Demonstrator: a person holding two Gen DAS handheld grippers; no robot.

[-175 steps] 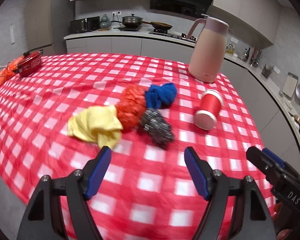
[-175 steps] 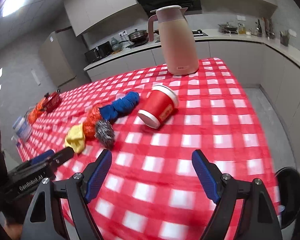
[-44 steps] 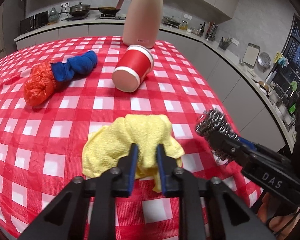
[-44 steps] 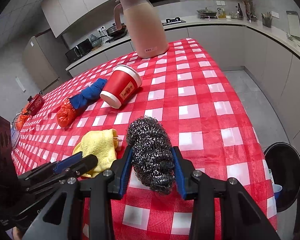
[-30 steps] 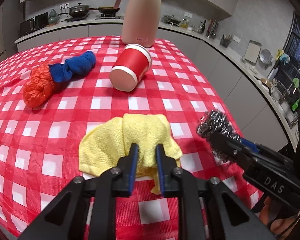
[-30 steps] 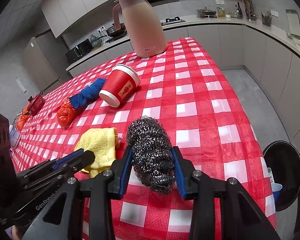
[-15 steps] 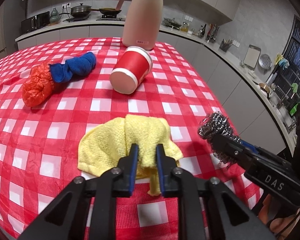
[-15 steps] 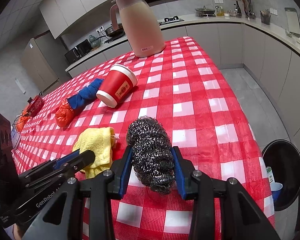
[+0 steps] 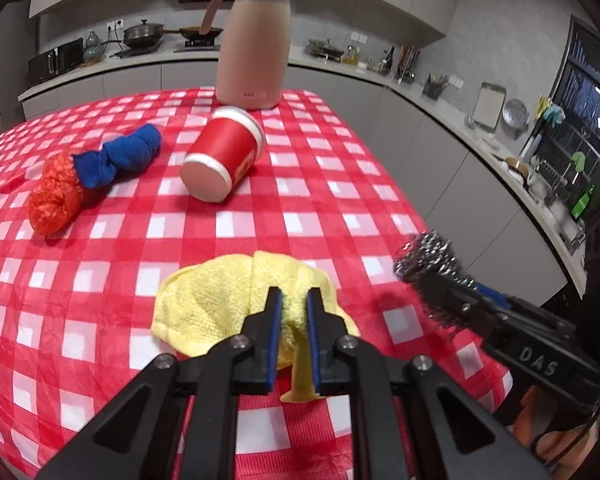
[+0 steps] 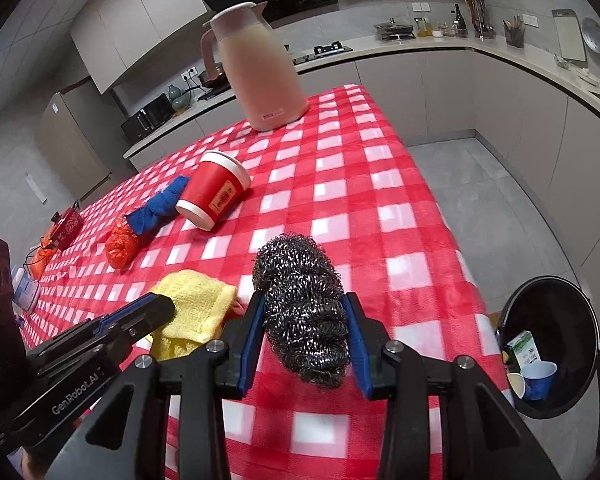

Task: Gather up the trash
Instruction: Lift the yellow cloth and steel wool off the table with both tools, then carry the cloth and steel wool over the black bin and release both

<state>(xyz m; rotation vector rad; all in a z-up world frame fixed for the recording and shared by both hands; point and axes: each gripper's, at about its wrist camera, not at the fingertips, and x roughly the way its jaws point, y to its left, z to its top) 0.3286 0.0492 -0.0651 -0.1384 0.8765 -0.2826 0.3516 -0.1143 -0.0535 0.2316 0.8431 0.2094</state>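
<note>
Trash left on the checked tablecloth runs from the orange net bundle and blue cloth to the tipped red cup. Nearer, the left gripper pinches a fold of the yellow cloth, raised for carrying. Rightward, the right gripper clamps the steel wool, presumably bound for the black bin beside the table.

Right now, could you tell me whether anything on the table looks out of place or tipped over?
Yes: the red cup lies on its side mid-table, near the upright jug. I see no spill around it. The blue cloth and orange bundle lie loose beside it.
</note>
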